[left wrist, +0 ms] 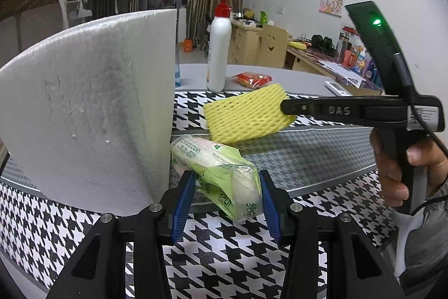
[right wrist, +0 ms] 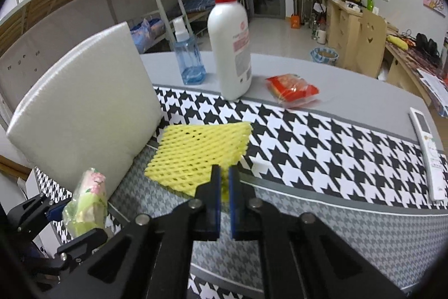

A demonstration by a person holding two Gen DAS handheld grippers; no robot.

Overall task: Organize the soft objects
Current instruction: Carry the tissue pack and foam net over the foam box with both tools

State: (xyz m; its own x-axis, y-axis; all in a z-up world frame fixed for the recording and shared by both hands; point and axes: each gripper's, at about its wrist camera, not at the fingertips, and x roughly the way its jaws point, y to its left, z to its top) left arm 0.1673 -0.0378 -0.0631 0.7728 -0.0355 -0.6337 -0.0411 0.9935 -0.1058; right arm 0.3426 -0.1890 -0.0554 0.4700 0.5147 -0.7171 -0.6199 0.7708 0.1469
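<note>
My right gripper (right wrist: pixel 224 181) clamped on a corner of the yellow foam net (right wrist: pixel 196 156), lifted over the houndstooth box (left wrist: pixel 322 156), my left gripper (left wrist: pixel 226 192) pressing the green tissue pack (left wrist: pixel 221 173), white foam board (left wrist: pixel 92 102) upright at the box's left.

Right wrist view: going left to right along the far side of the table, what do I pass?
White foam board → blue spray bottle → white pump bottle → red snack packet → white remote at the right edge.
</note>
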